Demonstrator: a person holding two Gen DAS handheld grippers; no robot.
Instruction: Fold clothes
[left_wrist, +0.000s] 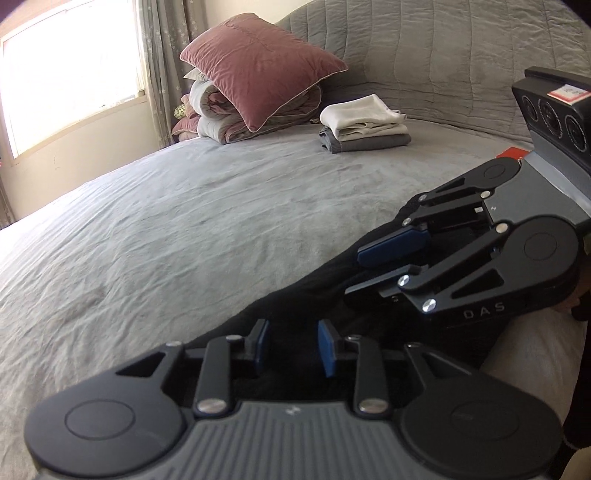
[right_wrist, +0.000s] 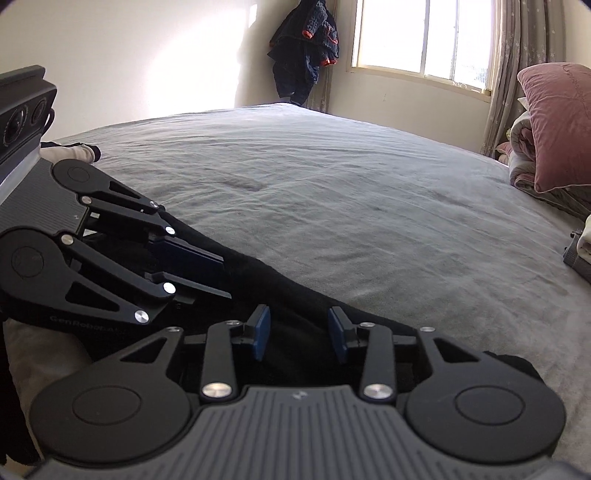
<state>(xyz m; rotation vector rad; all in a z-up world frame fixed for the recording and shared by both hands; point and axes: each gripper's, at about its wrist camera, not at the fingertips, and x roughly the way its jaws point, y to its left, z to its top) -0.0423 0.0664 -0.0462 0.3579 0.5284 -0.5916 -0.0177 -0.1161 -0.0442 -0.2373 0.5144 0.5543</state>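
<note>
A black garment lies on the grey bed cover at its near edge. My left gripper hangs over it, blue pads apart, with black cloth showing in the gap and neither pad pressing on it. My right gripper reaches in from the right, turned on its side, its jaws apart over the same cloth. In the right wrist view the right gripper stands open above the black garment, and the left gripper comes in from the left, also open.
A stack of folded clothes sits near the grey headboard. A pink pillow leans on a rolled quilt. Beyond the bed a dark jacket hangs by the window. Wide grey cover lies ahead.
</note>
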